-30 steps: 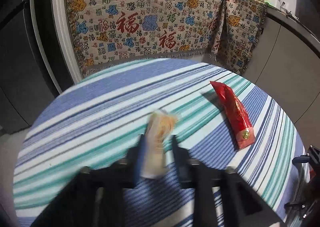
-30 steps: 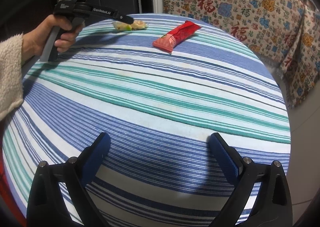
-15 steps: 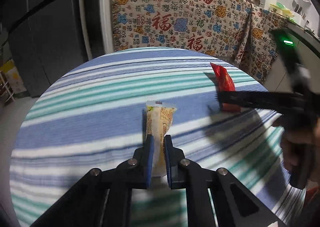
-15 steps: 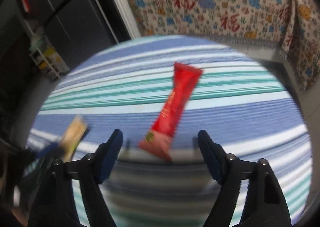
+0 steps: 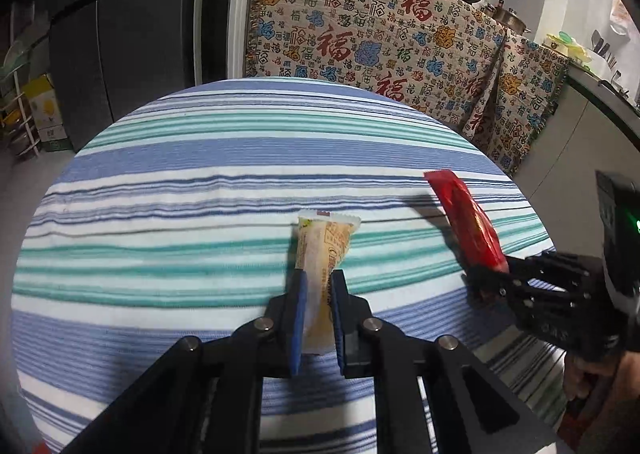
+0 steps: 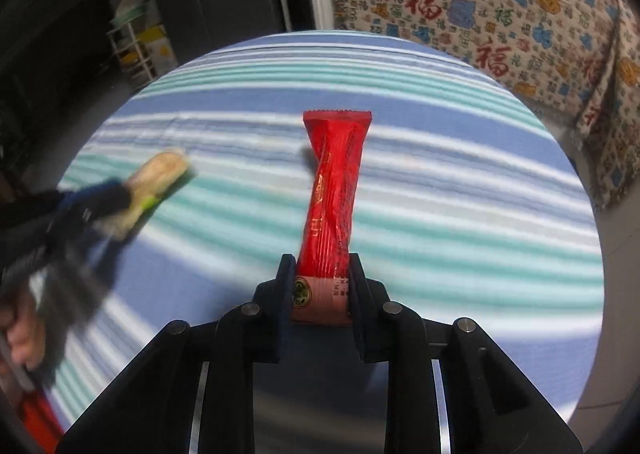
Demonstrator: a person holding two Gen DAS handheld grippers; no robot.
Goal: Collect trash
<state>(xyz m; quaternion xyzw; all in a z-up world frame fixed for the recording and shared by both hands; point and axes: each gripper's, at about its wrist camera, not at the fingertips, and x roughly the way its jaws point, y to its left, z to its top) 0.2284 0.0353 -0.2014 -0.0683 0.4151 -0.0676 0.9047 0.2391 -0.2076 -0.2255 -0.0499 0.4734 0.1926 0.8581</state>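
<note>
- Looking along my left gripper [image 5: 318, 290], I see its fingers drawn nearly together, pinching the near end of the yellow snack wrapper [image 5: 326, 244]; the blue pads [image 5: 301, 318] press both sides of the packet.
- The wrapper's far, crimped end sticks out past the fingertips, over the middle of the round table [image 5: 180, 181] with its blue, green and white striped cloth; I cannot tell whether the packet touches the cloth.
- My right gripper [image 6: 319, 274] is closed to the width of the red snack wrapper [image 6: 336, 189], gripping its near end with the round logo between the fingers [image 6: 286, 286].
- The red wrapper [image 5: 468, 221] stands out forward from the tips toward the far edge of the table [image 6: 480, 189].
- From the right wrist view, the left gripper [image 6: 120, 197] is blurred near the left edge, the yellow packet [image 6: 160, 177] in its tips.
- A patterned cloth [image 5: 380, 37] hangs behind the table.
</note>
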